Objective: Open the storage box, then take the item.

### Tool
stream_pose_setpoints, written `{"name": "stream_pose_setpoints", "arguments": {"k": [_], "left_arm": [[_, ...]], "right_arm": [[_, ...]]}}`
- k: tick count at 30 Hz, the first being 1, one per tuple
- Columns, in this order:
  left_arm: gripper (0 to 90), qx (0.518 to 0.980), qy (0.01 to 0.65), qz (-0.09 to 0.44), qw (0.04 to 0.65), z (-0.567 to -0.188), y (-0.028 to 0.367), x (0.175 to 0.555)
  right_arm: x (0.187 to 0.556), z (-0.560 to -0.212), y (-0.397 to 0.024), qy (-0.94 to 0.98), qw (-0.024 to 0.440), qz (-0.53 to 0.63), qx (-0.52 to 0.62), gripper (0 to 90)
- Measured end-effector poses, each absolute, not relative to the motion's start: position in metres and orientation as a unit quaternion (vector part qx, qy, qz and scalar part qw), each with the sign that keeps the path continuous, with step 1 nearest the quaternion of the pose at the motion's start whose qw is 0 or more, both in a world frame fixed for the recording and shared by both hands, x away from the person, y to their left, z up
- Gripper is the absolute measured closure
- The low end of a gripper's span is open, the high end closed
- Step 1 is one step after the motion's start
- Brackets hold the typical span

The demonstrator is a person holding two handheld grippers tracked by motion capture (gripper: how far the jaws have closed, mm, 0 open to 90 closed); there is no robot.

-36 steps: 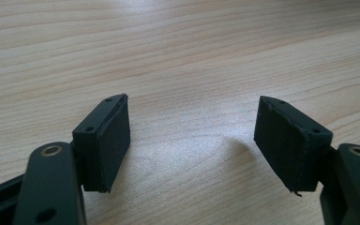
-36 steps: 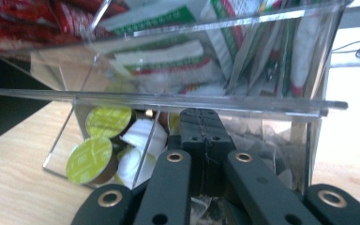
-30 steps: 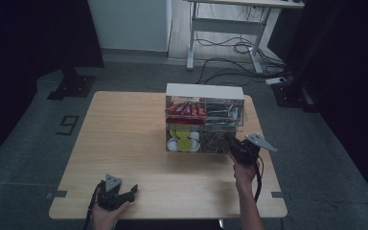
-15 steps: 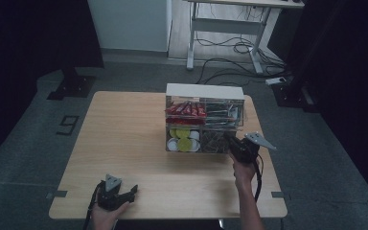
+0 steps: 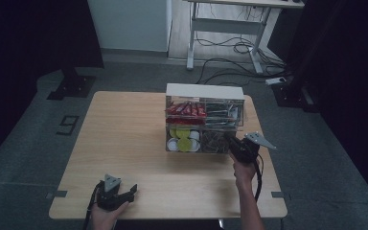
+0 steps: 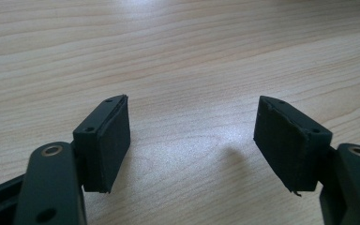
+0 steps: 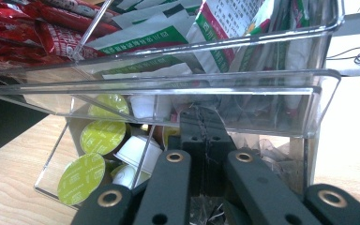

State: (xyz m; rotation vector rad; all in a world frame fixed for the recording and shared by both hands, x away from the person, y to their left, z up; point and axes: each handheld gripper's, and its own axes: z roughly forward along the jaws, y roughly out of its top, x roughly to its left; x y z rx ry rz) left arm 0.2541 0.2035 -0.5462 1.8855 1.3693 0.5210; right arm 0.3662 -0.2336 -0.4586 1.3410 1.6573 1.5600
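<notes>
— Where is the clear organizer [image 5: 204, 120] sitting?

— On the wooden counter [image 5: 124, 139], toward two o'clock from its middle. Its long axis runs from nine to three o'clock, and its open front faces six o'clock, toward the person.

— What is in it?

— Red packets [image 5: 186, 109] upper left, green-and-white sachets [image 7: 178, 28] upper right, green-lidded capsules [image 7: 102, 137] lower left, clear wrappers lower right.

— And the right gripper [image 5: 234, 143]?

— At the organizer's lower right compartment, pointing toward eleven o'clock. In the right gripper view its fingers [image 7: 201, 129] are pressed fully together inside that compartment; whether they pinch a wrapper I cannot tell.

— The left gripper [image 5: 130, 190]?

— Near the counter's seven o'clock corner, pointing toward three o'clock, well apart from the organizer. Its fingers [image 6: 110, 140] stand apart with nothing between them, over bare wood.
</notes>
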Motion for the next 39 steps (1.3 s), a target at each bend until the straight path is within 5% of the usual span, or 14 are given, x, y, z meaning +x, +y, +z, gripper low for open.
{"name": "stream_pose_setpoints", "arguments": {"k": [15,39], "left_arm": [[27.7,0.741,0.495,0.233,0.390,-0.518,0.187,0.248],[28.1,0.746,0.473,0.207,0.419,-0.481,0.148,0.285]], "right_arm": [[0.356,-0.457,-0.241,0.608,0.258,0.565,0.494,89.3],[0.359,-0.456,-0.244,0.604,0.262,0.568,0.494,89.3]]}}
